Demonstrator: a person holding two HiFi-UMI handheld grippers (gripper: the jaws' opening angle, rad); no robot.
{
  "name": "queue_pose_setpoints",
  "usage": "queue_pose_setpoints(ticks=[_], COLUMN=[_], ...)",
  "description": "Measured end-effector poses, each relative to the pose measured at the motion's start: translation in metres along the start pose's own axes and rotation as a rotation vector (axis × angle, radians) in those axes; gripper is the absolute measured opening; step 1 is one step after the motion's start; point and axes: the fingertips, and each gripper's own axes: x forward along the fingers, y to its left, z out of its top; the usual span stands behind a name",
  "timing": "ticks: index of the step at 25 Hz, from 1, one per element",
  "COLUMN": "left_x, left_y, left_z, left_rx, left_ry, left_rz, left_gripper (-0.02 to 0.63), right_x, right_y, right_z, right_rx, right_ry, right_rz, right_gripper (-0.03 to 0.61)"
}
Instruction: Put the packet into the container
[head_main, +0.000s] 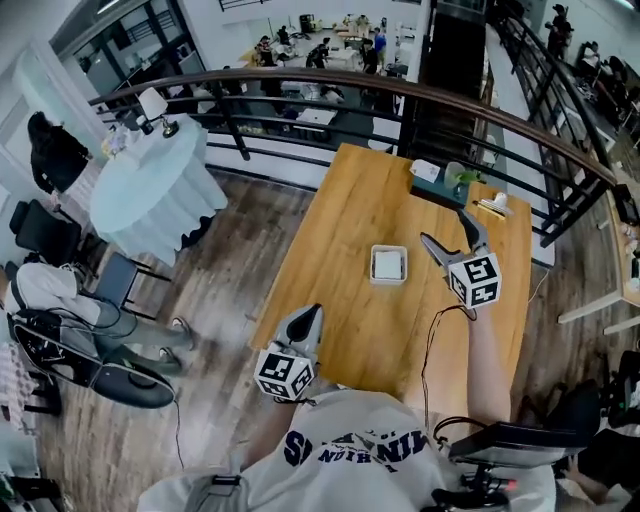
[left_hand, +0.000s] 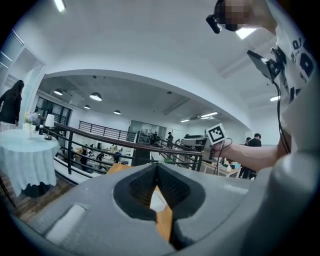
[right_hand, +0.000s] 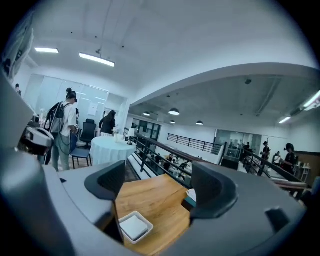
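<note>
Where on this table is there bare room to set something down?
Bare wood left of the white container and across the near end by the left gripper. Crowded: the far right corner around the teal box.

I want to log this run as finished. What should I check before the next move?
1. Packet inside container: ok.
2. Container upright on table: ok.
3. Right gripper fingers apart, nothing between them: ok.
4. Left gripper fingers together, empty: ok.
5. Both grippers apart from the container: ok.
6. Packet lying fully flat: cannot tell.
</note>
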Motion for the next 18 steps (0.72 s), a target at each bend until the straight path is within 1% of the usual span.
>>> queue_pose_setpoints(ticks=[3,6,7,10,13,15,18], left_x=[0.016,0.031,0.035,0.045,0.053,0.057,0.062], left_y=[-0.013,-0.031,-0.038,-0.059,-0.079,-0.089,-0.101], left_z=[0.007,0.012,0.013,0.015,0.017,0.018,0.02], left_rx=[0.008,0.012,0.013,0.032,0.048,0.052,0.057], left_ry=[-0.007,-0.008,-0.007,0.003,0.008,0.007,0.003], left_rz=[-0.061,-0.136,-0.164,-0.247,-0.317,-0.349,-0.384], left_gripper=[-0.006,-0.006,-0.006,-0.006,-0.006,-0.006,-0.006], right_x=[-0.056,-0.105,-0.12,-0.159,-0.194,-0.212,-0.229], right_y=[-0.007,-0.007,-0.006,-0.001,0.008,0.016,0.026], right_z=[0.006,0.003,0.002,-0.003,-0.007,-0.01,-0.015], right_rx=[0.07,0.128,0.147,0.187,0.223,0.232,0.246], right_ry=[-0.044,-0.055,-0.06,-0.076,-0.086,-0.093,-0.098], right_rz=[-0.077,-0.146,-0.168,-0.242,-0.303,-0.335,-0.364], right_gripper=[0.423,0.421,0.41,0.321,0.265,0.217,0.17])
